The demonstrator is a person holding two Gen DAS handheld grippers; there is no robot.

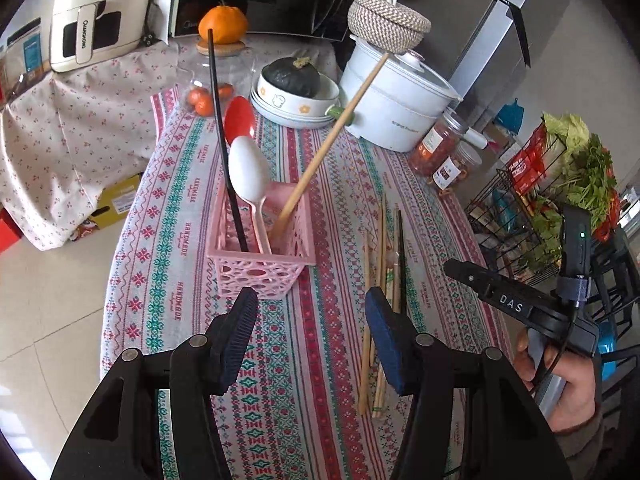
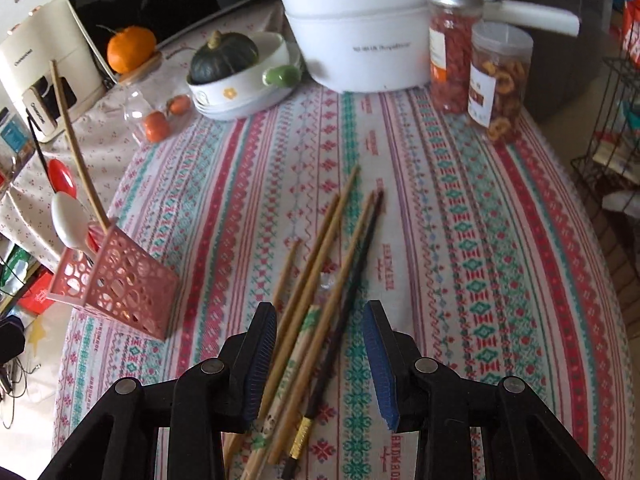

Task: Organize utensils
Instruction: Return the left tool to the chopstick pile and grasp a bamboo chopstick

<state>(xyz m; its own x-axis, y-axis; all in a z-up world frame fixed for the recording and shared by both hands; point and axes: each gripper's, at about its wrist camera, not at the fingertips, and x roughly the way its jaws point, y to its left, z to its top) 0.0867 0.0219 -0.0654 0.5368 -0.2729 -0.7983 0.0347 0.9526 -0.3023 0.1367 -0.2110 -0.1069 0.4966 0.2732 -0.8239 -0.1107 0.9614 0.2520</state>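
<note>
Your left hand-held gripper [image 1: 308,320] points down at the surface [image 1: 320,380] with its two pads well apart and nothing between them. It hangs just in front of the pink basket [image 1: 260,260], not touching it.

Your right hand-held gripper [image 2: 320,344] also tips down toward the surface. Its pads stand partly open. The loose chopsticks [image 2: 320,280] lie on the cloth under the gap between them, but the pads do not press on any stick. In the left wrist view you can see your right hand [image 1: 560,380] wrapped around the handle of that gripper, out near the right edge of the surface.

The loose chopsticks lie in a messy bunch near the front edge. Most are light wood. One dark chopstick [image 2: 352,280] with a gold band lies among them. One stick has a green pattern on it.

The pink basket stands a little further in, toward the left edge of the surface. Standing in it are a white spoon [image 1: 246,172], a red spoon [image 1: 239,118], a black chopstick [image 1: 224,152] and a wooden chopstick [image 1: 332,136] that leans to the right.

Further back sits a bowl [image 1: 296,104] with a dark green squash [image 1: 291,76] in it. Beside it is a big white pot [image 1: 396,108] with a woven basket [image 1: 386,20] on top. Two jars [image 2: 476,56] of snacks stand near the far right corner. An orange fruit [image 1: 222,24] sits at the far edge.
</note>
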